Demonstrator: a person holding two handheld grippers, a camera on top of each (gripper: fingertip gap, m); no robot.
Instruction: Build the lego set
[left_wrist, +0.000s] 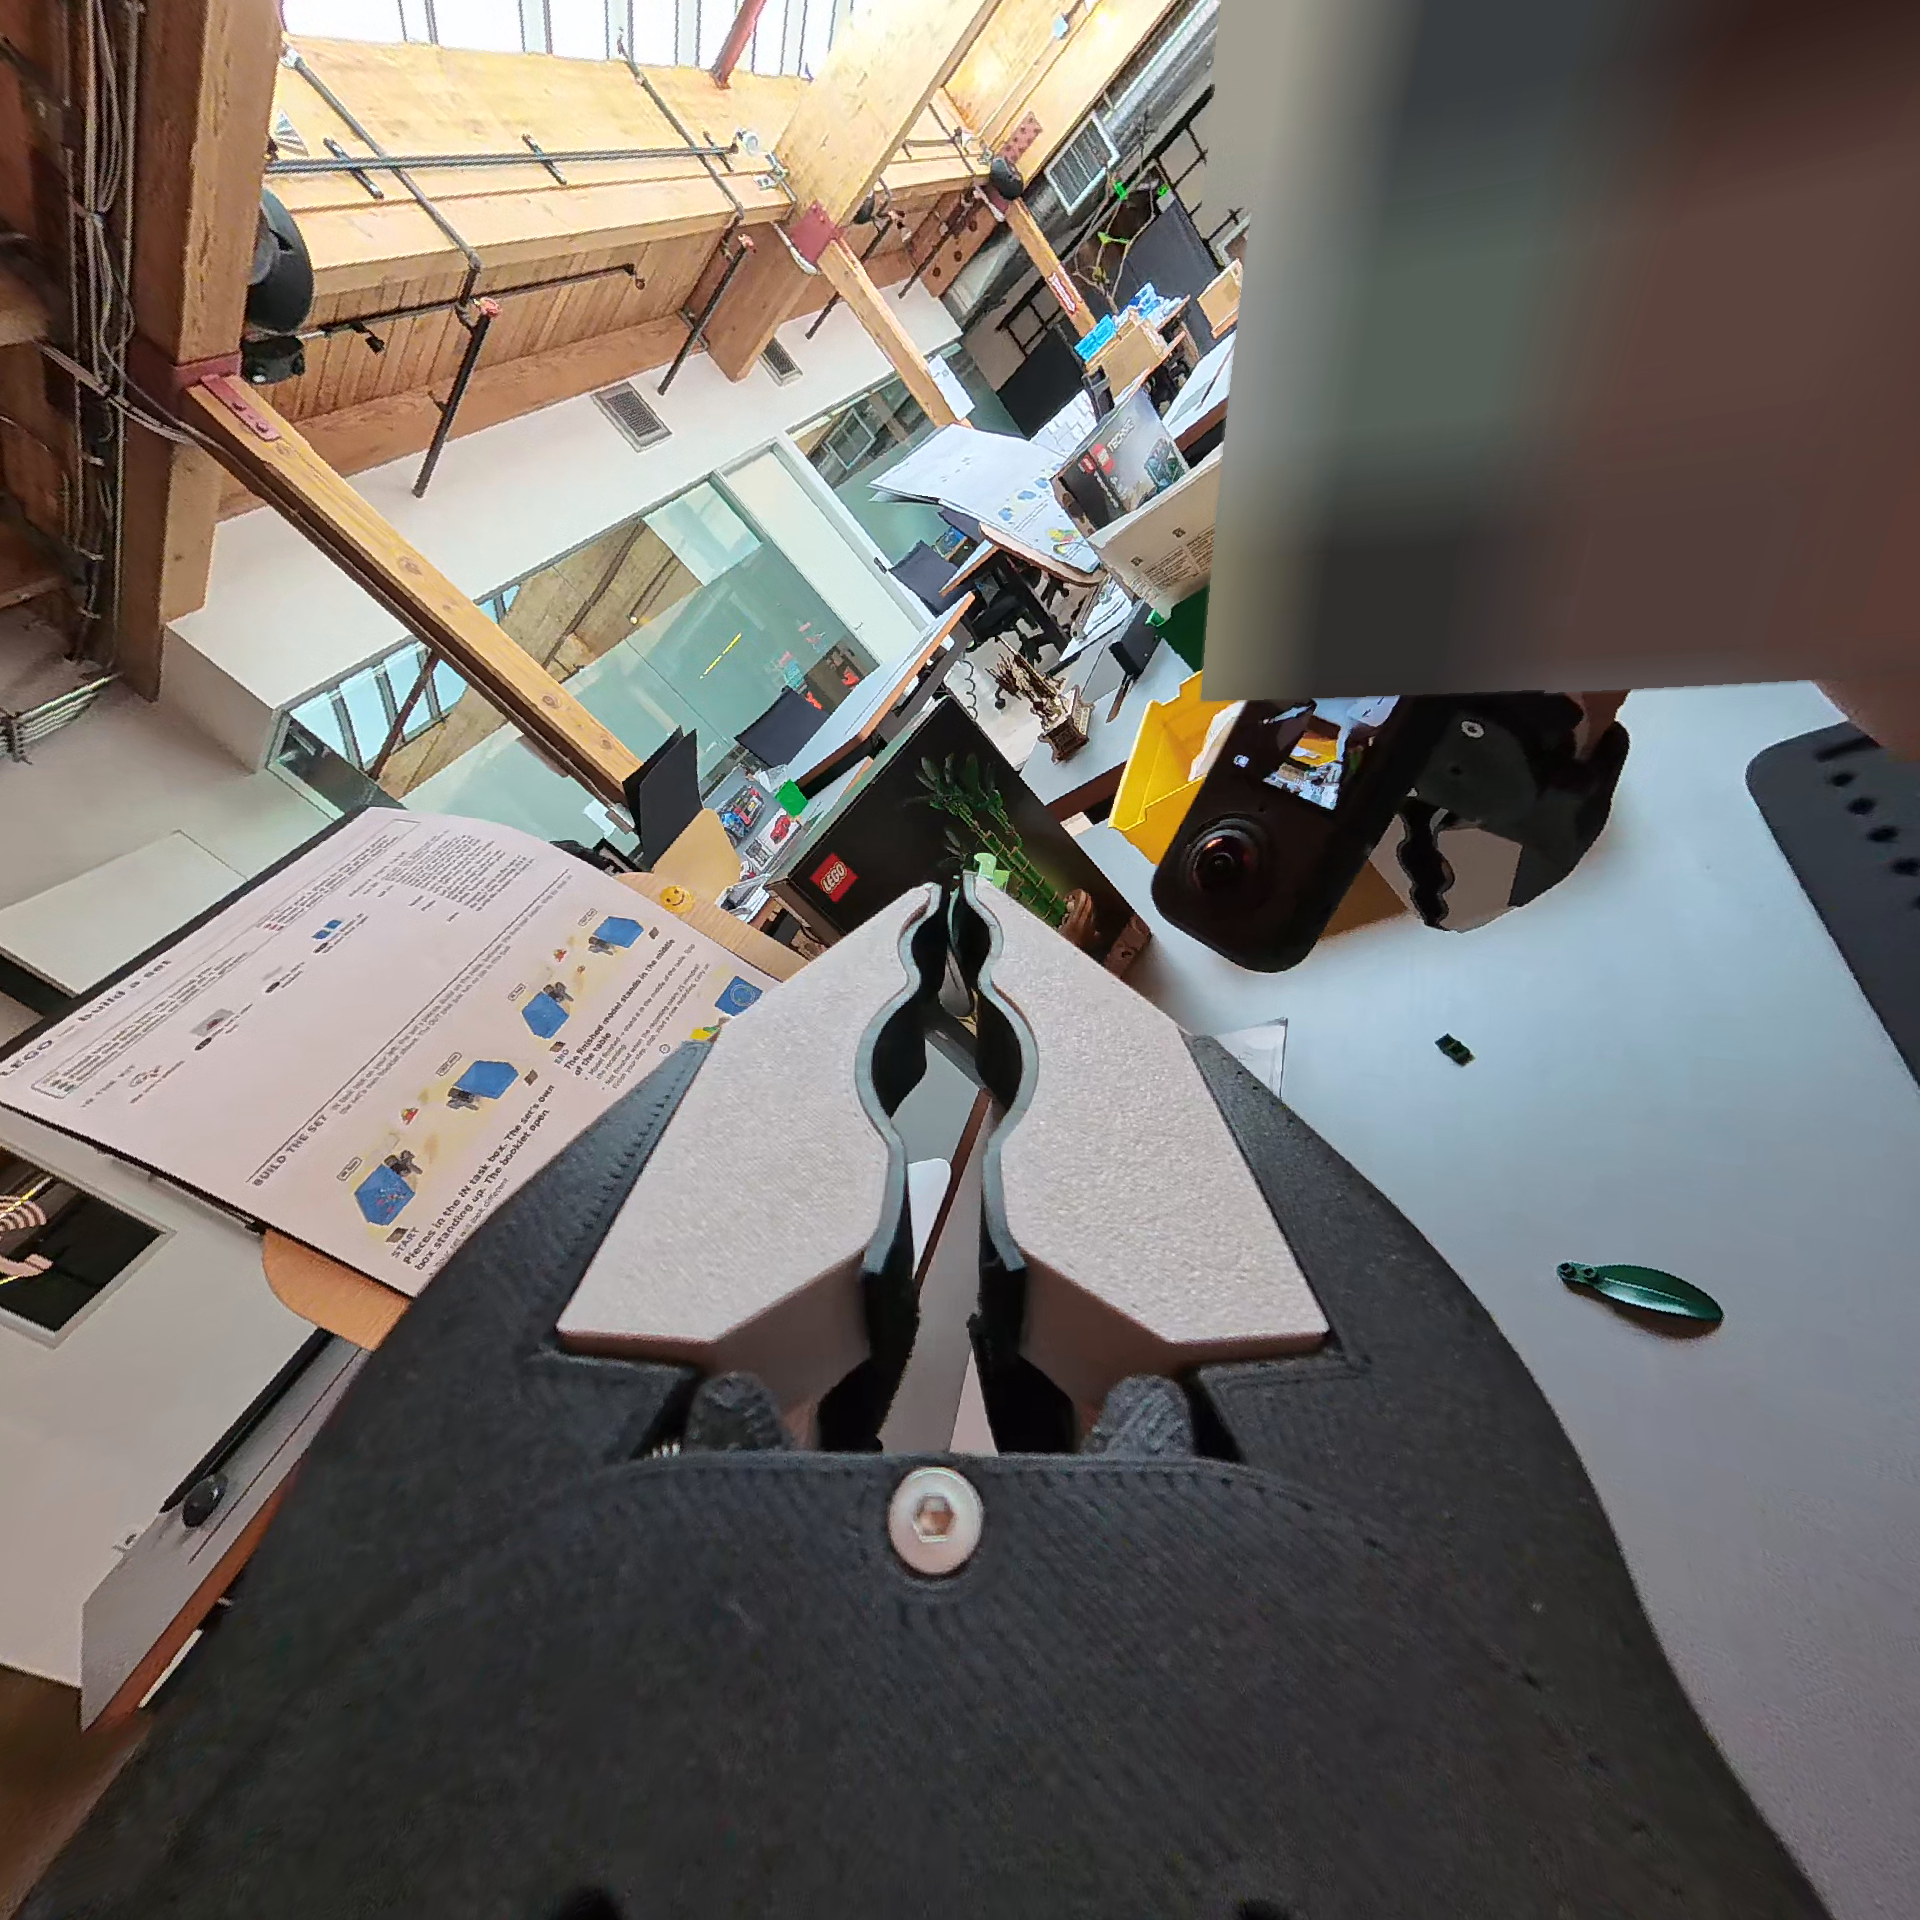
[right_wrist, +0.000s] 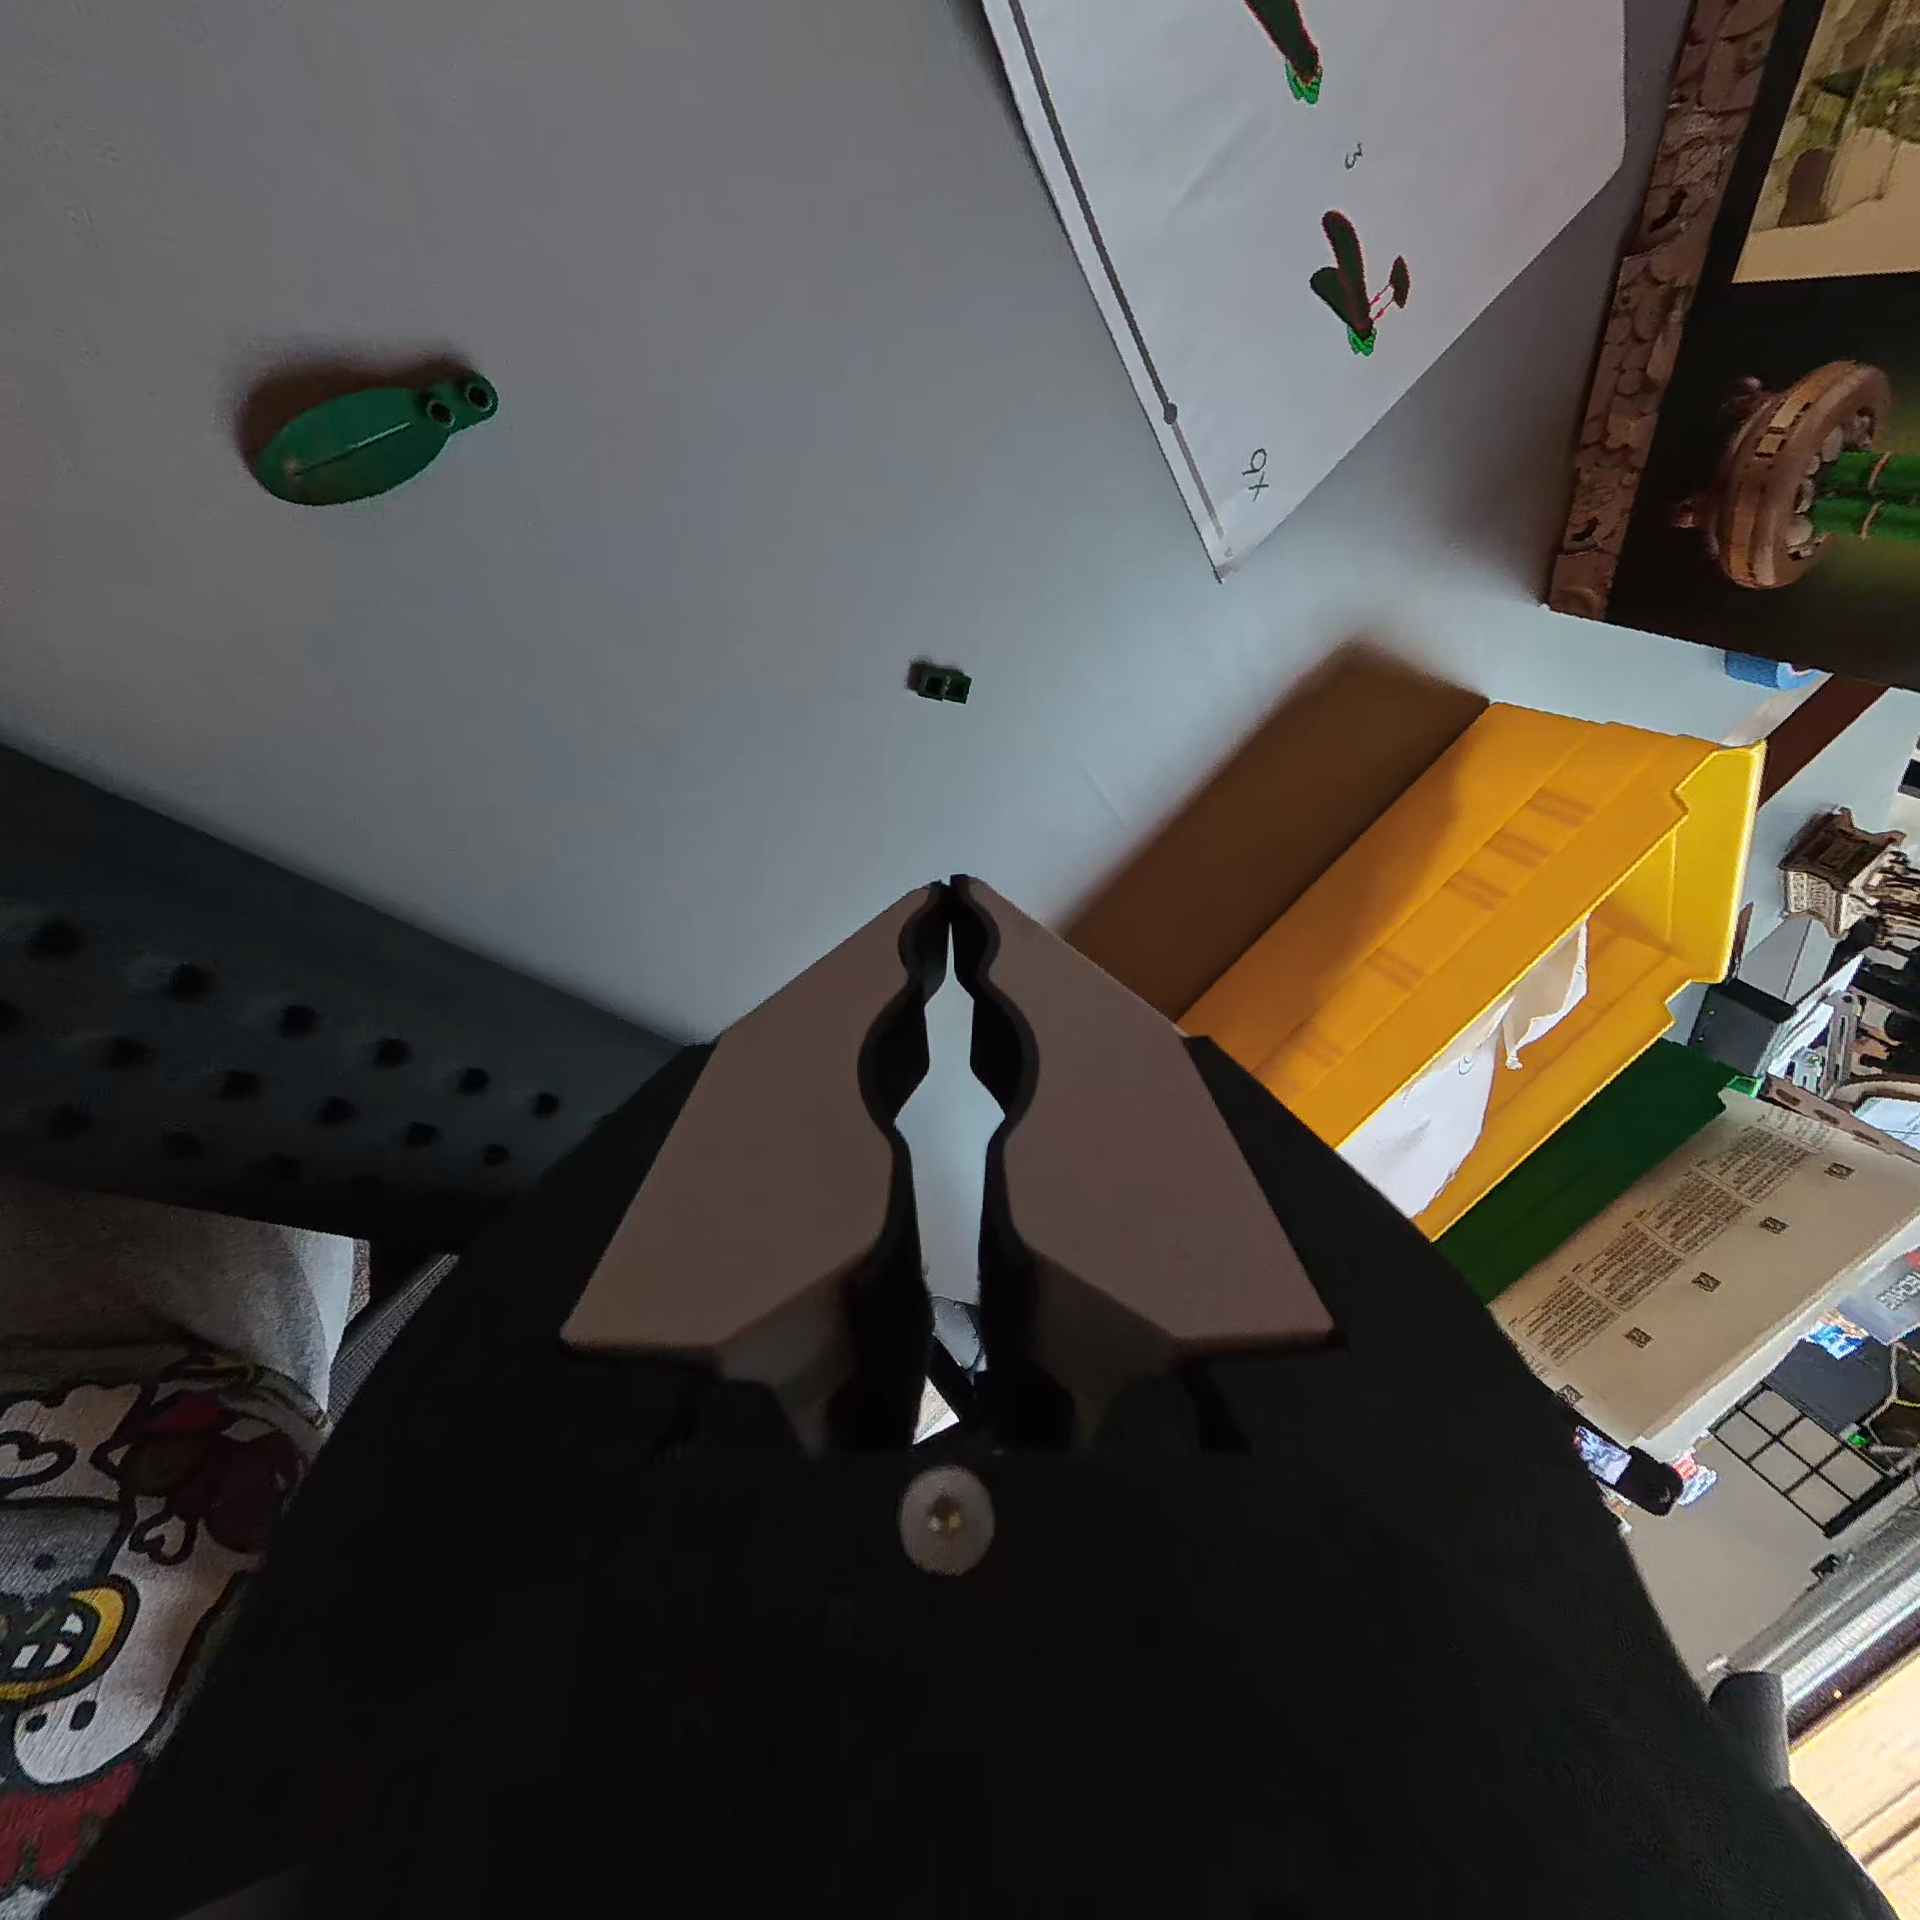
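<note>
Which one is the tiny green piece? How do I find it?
Start at the yellow bin on the white table. Just beside it lies the tiny green brick, alone on the bare tabletop. The other green piece, the leaf, is much bigger, flat and oval; this one is small and blocky.

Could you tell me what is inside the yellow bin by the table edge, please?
Inside the yellow bin, only a white bag shows at its open end. The bin's walls cover the rest of the inside, and the bag hides its own contents.

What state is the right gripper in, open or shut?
Shut. The right gripper has its fingertips meeting with nothing between them, above the white table; the small green brick lies untouched.
</note>
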